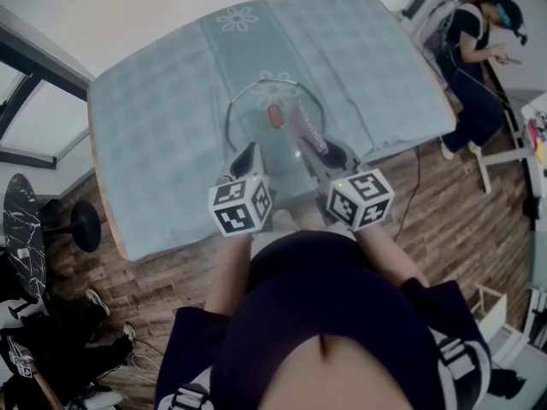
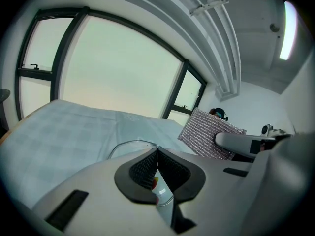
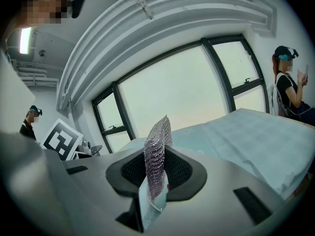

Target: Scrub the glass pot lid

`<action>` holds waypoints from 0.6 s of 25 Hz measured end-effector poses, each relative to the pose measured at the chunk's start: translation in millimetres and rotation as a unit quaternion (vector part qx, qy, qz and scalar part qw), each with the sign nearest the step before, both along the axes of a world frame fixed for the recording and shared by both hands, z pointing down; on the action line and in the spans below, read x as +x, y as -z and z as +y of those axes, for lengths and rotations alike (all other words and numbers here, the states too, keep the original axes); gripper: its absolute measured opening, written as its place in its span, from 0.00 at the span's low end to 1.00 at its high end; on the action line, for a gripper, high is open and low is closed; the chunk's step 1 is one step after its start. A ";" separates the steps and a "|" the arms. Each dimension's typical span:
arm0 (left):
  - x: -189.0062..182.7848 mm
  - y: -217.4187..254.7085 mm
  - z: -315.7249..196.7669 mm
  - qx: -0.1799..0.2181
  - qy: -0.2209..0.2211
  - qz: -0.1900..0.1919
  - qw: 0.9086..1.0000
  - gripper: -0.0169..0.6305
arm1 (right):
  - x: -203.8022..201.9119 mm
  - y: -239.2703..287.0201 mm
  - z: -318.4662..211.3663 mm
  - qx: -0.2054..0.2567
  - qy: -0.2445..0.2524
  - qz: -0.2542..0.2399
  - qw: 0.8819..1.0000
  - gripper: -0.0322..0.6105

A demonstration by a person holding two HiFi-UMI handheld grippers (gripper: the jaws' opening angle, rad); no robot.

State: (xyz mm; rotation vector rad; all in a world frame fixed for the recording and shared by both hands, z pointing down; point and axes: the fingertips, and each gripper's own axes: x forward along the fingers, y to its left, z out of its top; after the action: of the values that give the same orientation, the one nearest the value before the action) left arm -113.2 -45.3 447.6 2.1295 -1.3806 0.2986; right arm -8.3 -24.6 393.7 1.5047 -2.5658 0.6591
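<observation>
Both forearms reach forward from the body, side by side, with the grippers tipped down toward the table (image 1: 128, 169). The left gripper (image 1: 249, 154) is clamped on the near rim of the glass lid (image 1: 256, 109) (mid-table, over the cloth (image 1: 171, 109)). The right gripper (image 1: 325, 150) pinches a silvery mesh scrubber (image 1: 306, 126) that reaches over the lid's right side.

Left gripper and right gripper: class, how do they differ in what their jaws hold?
The left gripper is shut on the rim of the round clear glass pot lid; the right gripper on a silvery mesh scrubbing cloth. The left's load is see-through, the right's opaque. Both are shut.
</observation>
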 end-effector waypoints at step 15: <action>-3.0 -16.1 -27.8 -0.015 0.015 -0.011 1.000 0.03 | 16.1 -1.7 -44.0 -0.001 -0.015 0.005 1.000 0.17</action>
State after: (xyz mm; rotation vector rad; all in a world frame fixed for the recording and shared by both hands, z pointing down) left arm -116.1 -73.1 463.7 2.0847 -1.4099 0.3308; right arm 7.8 -68.6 395.4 1.5456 -2.5399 0.6547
